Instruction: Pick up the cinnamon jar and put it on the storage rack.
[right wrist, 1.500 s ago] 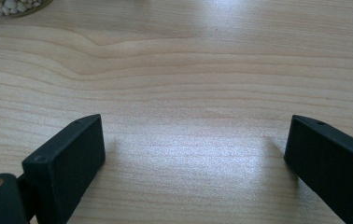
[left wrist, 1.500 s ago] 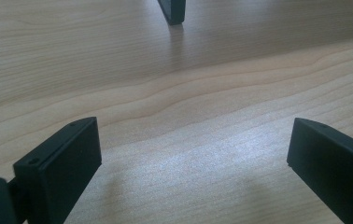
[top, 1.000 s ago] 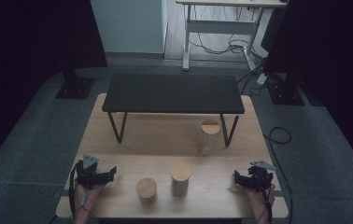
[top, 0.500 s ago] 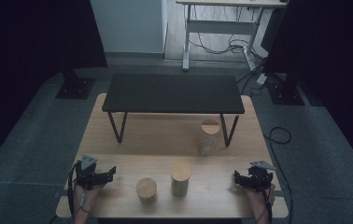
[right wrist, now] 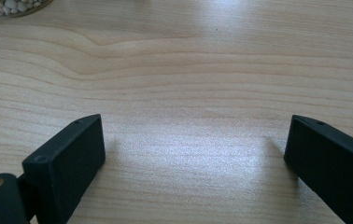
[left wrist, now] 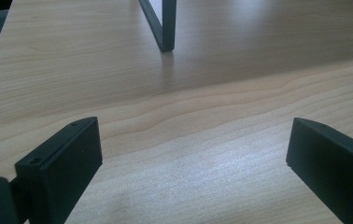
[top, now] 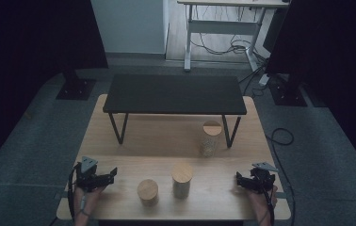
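The left claw (top: 110, 173) is held low at the table's (top: 166, 136) near-left edge, spread wide — nothing is gripped, only bare wood is seen between the jaws. Just right of it a short jar (top: 147, 191) and a taller jar (top: 182, 179) are stood side by side, untouched. At the near-right edge the right claw (top: 240, 179) is likewise held wide — empty.

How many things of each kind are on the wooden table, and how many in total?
Jars with wooden lids: 3 (short jar, middle jar, far jar)
Black low bench: 1
Hand-held grippers: 2 (left gripper, right gripper)
Total: 6
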### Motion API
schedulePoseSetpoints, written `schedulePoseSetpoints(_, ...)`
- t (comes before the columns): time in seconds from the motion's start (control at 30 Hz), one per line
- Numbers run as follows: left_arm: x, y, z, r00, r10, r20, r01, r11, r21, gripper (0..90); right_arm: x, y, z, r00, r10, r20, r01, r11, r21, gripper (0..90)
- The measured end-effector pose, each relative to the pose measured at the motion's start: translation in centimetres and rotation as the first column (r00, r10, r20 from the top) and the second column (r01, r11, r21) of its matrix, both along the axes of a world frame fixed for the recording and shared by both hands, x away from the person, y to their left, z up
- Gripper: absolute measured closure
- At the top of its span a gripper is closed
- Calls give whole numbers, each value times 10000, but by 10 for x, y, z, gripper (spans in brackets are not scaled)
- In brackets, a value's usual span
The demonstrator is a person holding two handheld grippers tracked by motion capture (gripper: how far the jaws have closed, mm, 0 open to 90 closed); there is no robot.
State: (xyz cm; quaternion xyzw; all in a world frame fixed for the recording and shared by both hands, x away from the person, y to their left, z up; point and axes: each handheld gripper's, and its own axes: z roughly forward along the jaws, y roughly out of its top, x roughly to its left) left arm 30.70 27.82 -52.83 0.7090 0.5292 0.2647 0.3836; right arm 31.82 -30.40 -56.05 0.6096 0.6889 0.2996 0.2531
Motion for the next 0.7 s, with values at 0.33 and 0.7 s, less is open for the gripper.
schedulePoseSetpoints(0.33,-3,-1,2,10000,-23,87,23,10000,-14,37,0,0,0,10000,0,0,0,10000,-1,47)
schedulePoseSetpoints(0.7,-6,-2,7,9996,-55,279,55,10000,-7,40,0,0,0,10000,-1,-1,1,10000,0,47)
